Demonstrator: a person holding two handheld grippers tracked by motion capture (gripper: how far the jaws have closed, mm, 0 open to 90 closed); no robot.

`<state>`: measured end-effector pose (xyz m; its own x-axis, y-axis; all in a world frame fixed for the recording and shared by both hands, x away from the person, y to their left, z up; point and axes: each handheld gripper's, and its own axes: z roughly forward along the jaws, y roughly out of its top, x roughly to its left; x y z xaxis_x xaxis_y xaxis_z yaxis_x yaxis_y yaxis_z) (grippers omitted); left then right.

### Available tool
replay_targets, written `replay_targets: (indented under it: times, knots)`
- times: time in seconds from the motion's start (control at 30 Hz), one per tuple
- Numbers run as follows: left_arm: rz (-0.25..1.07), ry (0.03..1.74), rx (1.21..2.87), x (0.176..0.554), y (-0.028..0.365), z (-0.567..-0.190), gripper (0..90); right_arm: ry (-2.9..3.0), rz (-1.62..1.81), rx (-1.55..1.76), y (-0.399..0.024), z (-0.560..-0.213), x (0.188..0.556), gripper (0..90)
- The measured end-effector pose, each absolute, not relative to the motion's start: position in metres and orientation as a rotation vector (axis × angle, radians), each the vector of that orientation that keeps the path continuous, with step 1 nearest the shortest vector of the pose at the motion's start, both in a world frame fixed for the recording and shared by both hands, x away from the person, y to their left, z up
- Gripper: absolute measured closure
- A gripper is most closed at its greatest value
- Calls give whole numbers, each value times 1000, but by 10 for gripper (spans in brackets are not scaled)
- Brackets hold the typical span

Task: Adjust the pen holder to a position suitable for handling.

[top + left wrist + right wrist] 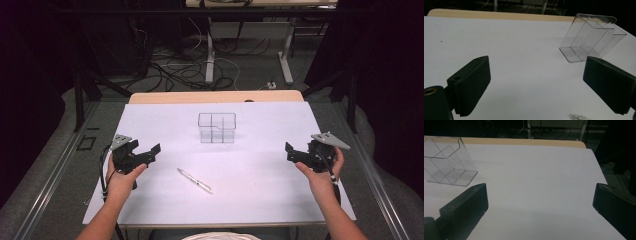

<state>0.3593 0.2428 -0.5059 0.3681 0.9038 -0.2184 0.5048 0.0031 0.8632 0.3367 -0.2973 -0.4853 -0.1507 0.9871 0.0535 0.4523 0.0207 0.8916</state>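
White paper covers the table point(260, 200). A clear plastic box point(216, 127) with little walls inside stands in the middle, toward the far side. A silver pen point(195, 180) lies flat on the paper, nearer the person and well apart from the box. The left gripper point(150, 152) is held up at the left side with its jaws wide apart and nothing between them. The right gripper point(295, 154) is at the right side, jaws wide apart and empty too.

Bright white table point(260, 175) — dim, dark surroundings, soft grainy focus.
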Motion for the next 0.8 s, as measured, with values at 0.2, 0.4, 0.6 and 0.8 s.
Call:
replay_targets:
  times: [0.2, 0.4, 0.6, 0.8]
  knots:
    - [519, 1278, 1653, 358, 240, -504, 101, 1687, 1050, 1474, -295, -491, 338, 0]
    - [538, 1272, 1658, 358, 235, -498, 154, 1693, 1041, 1474, -292, -490, 338, 0]
    - [535, 1264, 1668, 363, 226, -487, 178, 1700, 1044, 1480, -287, -491, 337, 0]
    - [520, 1257, 1673, 370, 213, -475, 266, 1717, 1039, 1460, -281, -491, 335, 0]
